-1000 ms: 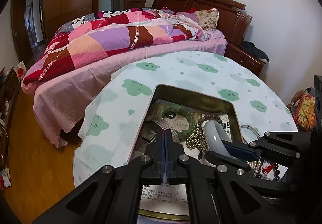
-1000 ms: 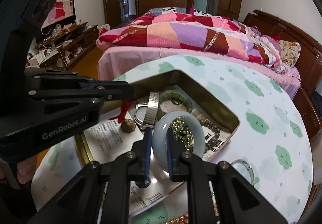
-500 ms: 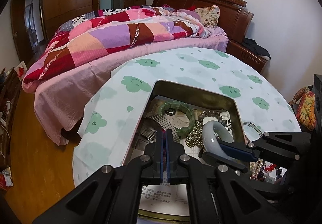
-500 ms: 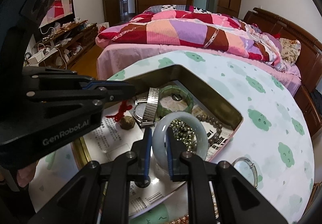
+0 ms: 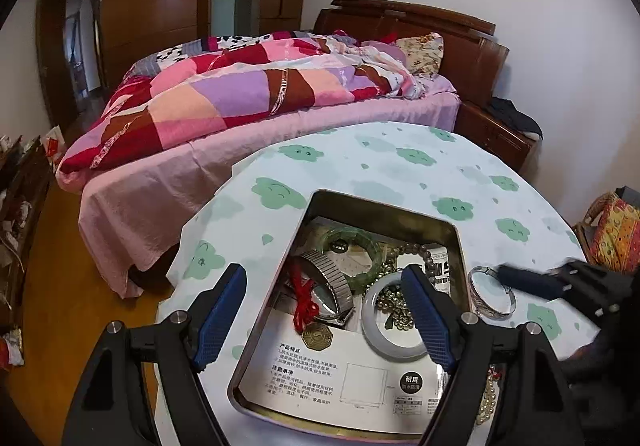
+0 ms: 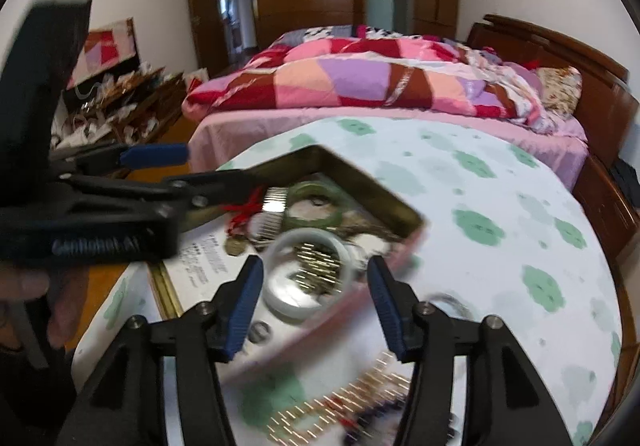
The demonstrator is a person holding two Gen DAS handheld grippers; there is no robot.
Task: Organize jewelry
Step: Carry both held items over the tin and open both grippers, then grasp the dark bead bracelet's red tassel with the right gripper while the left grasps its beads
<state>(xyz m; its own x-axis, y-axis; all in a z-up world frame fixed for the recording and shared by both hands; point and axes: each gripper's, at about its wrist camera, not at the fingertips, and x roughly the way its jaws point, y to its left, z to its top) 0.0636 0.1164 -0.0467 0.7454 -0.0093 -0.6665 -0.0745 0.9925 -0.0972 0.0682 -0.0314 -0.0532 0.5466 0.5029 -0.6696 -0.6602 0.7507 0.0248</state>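
Now both the left gripper [image 5: 326, 310] and right gripper [image 6: 316, 304] hang spread and empty over the tin tray [image 5: 384, 205] near the counter's [image 5: 400, 161] front edge, where the pale jade bangle [image 5: 390, 344] lies gathered among beads, while a silver bangle [image 5: 490, 292] waits outside.

Two wrist fisheyes, close over one round table

The left wrist view looks down past its own fingers at the tin tray [image 5: 384, 207] in lower centre; the right wrist view, blurred, faces the same tray [image 6: 372, 181] in mid-frame. Both share the bed [image 5: 248, 97] across the upper frame.
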